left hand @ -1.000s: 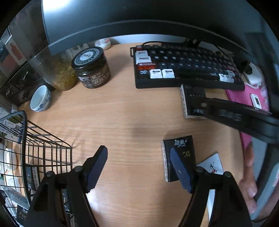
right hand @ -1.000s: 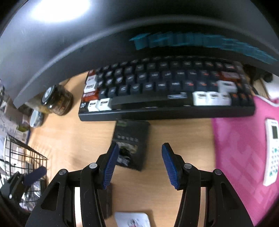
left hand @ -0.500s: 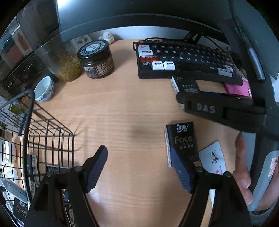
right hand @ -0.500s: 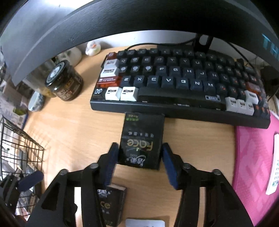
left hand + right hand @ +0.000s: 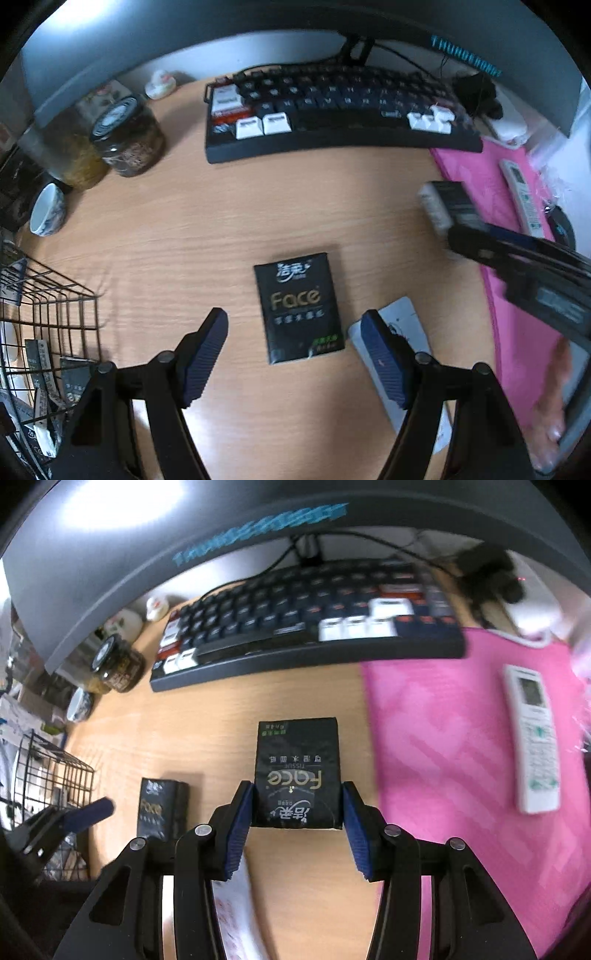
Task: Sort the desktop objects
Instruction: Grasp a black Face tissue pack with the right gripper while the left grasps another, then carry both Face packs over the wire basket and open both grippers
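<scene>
— Right wrist view: what does the right gripper [image 5: 297, 806] hold?
— Its blue fingers [image 5: 242, 821] pinch a black tissue pack [image 5: 297, 771] by its sides, above the counter [image 5: 207, 731].
— And the left gripper [image 5: 295, 354]?
— Fingers spread wide; another tissue pack [image 5: 301, 308] lies flat between them; a wire basket [image 5: 48, 321] sits left.

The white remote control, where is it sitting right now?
The white remote control lies on the pink mat at the right of the right wrist view, right of the tissue pack and below the keyboard's right end.
</scene>
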The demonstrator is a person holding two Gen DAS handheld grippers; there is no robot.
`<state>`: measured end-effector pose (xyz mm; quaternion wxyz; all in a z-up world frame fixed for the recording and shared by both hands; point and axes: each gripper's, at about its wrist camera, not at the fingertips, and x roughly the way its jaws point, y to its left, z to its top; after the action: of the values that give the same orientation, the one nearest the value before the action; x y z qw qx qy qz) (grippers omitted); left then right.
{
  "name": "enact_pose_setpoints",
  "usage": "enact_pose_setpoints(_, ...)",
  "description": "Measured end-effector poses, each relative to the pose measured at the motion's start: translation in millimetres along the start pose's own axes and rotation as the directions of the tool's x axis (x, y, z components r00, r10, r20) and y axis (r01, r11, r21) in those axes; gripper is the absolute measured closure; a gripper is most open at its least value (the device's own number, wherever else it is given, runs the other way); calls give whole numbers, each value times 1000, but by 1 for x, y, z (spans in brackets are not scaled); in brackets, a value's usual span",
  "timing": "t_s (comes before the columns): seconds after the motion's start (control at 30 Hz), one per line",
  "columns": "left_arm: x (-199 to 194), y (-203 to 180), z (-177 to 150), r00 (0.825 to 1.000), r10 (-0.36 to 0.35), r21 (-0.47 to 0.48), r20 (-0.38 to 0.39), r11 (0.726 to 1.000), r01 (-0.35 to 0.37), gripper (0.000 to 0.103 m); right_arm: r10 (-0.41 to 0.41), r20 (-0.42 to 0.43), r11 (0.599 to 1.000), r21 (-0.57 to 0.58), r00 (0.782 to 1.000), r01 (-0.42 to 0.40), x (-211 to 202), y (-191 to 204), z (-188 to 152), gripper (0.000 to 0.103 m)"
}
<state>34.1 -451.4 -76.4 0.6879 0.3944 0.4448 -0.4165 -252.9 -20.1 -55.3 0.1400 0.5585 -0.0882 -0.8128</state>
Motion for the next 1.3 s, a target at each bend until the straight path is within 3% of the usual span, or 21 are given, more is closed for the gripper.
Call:
enact_pose_setpoints(0.37, 19, -9, 11, 999, 41, 11, -34, 999, -41, 26, 18, 8, 1000, -8, 1000, -18, -17, -15, -7, 55)
enact_pose_setpoints(0.5, 20, -8, 11, 999, 32, 21, -38, 999, -31, 50, 32, -8, 999, -6, 999, -32, -13, -13, -9, 55)
enact_pose_setpoints(0.7, 9, -3, 11, 999, 41, 19, -16, 999, -41, 51, 26, 2, 1000, -9, 1000, -26, -20, -8, -10, 55)
enact_pose_setpoints(0.87, -32, 1, 7, 997, 41, 37, 61, 998, -44, 51, 33, 13, 999, -23, 999, -33, -32, 4, -10, 55)
enact_pose_setpoints(1.1, -119, 30, -18, 976, 52, 4, 212, 999, -54, 51, 105, 75, 983, -161, 992, -92, -74, 72, -6, 55)
enact_pose_setpoints(1.2, -153, 69, -34, 965, 53, -47, 255, 998, -42, 51, 164, 82, 956, -258, 983, -138, -90, 119, -10, 55)
enact_pose_setpoints(1.3, -171, 119, -59, 955, 129, -137, 266, 986, -95, 51, 234, 47, 910, -362, 971, -202, -95, 175, -18, 55)
